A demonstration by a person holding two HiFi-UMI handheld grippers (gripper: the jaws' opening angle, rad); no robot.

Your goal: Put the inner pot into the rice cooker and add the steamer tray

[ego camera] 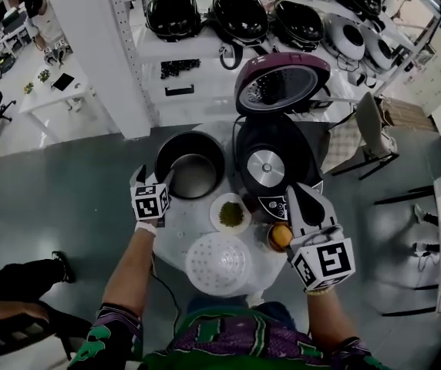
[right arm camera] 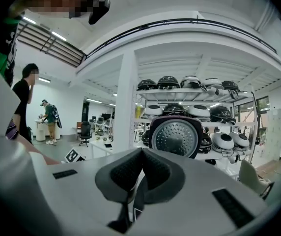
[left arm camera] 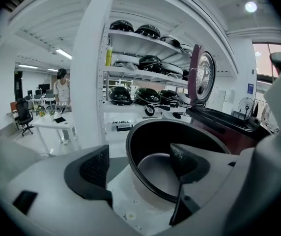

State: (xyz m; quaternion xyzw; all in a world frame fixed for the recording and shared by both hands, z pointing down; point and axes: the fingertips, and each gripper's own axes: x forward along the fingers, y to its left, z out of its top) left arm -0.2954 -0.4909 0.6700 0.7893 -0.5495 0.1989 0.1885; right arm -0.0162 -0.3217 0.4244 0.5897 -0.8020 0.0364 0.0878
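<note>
Black metal inner pot (ego camera: 192,172) is sitting on the round white table (ego camera: 176,230), just beside the open maroon-lidded rice cooker (ego camera: 270,168). The left gripper (left arm camera: 139,162) is holding its jaws apart astride the pot's rim. The right gripper (right arm camera: 140,173) is hovering closed, empty, near the white perforated steamer tray (ego camera: 217,264).

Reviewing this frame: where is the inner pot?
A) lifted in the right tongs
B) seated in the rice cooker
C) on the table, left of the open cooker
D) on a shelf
C: the inner pot stands on the table beside the rice cooker, whose well is empty. The left tongs are open astride its rim and do not yet grip it.
</note>
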